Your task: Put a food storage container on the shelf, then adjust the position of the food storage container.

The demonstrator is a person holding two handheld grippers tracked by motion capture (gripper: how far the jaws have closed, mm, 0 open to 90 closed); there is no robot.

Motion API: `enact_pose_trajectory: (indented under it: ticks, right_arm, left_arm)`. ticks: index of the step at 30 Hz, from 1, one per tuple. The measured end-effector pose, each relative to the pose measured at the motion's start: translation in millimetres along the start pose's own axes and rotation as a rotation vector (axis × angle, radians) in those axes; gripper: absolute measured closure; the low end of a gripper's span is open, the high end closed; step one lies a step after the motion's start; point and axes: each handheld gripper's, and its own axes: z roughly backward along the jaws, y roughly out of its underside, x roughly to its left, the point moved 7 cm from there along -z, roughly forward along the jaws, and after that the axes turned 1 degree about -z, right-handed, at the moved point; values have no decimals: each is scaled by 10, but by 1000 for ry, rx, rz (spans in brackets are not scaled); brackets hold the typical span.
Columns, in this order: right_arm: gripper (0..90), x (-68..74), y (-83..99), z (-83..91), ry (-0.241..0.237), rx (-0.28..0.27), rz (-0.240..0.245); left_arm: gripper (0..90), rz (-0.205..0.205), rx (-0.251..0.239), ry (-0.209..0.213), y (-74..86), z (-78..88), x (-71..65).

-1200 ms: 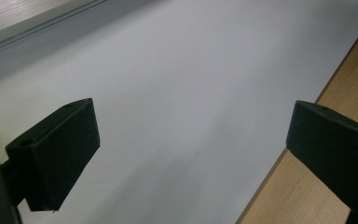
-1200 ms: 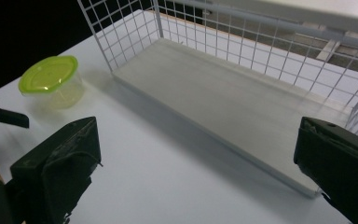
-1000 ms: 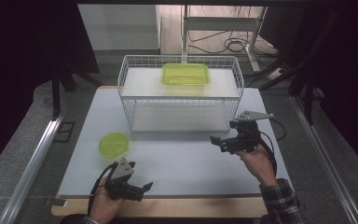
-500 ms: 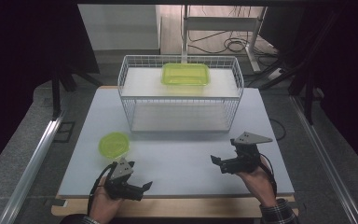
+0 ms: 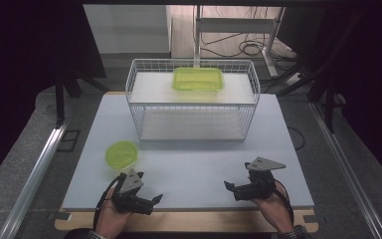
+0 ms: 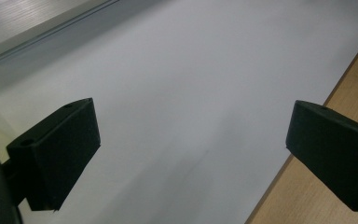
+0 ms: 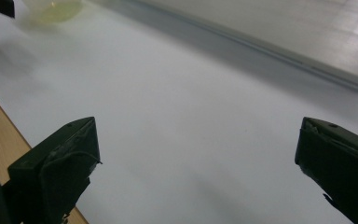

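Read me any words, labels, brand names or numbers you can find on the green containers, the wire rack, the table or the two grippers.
No readable text:
green rectangular container on the wire rack: no label.
Round green container on the white table: plain.
Left gripper and right gripper: black jaws and grey plates bear no lettering; both stand open and empty.

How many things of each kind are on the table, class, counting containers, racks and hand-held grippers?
Yellow-green containers: 2, the rectangular tub on the rack's top shelf and the round bowl on the white mat.
White wire racks: 1.
Grippers: 2, the left gripper and the right gripper, both open and empty.
Total: 5.
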Motion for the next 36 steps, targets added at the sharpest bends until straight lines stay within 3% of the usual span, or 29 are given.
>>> enact_pose_trajectory:
  ticks: [8, 18, 23, 24, 25, 26, 29, 30, 31, 34, 36]
  right_arm:
    - [1, -23, 237, -50, 3, 51, -1]
    - [5, -41, 291, -88, 6, 63, -1]
    - [8, -34, 308, -110, 0, 68, -2]
    - [10, -27, 317, -121, -2, 74, 5]
    - [10, -27, 317, -121, -2, 74, 5]
    - [19, -8, 326, -135, -11, 82, 5]
    - [26, 9, 332, -140, -23, 89, 8]
    - [28, 17, 335, -141, -27, 94, 9]
    - [31, 20, 343, -146, -30, 99, 14]
    - [35, 13, 349, -148, -34, 101, 13]
    - [41, 10, 354, -143, -37, 105, 10]
  left_arm:
    - [26, -2, 8, 4, 3, -10, -13]
    - [57, 24, 18, -5, -83, 63, 65]
    - [297, 21, 17, -12, -123, 122, 164]
    - [395, 35, 9, -9, -139, 141, 202]
    - [395, 54, -1, 3, -160, 159, 242]
    - [528, 81, -22, 6, -193, 175, 291]
    - [705, 95, -23, -26, -249, 203, 396]
    - [705, 94, -14, -53, -270, 215, 447]
    - [814, 92, -10, -68, -285, 228, 492]
    - [899, 120, -6, -117, -309, 294, 741]
    - [900, 130, -8, -126, -308, 309, 798]
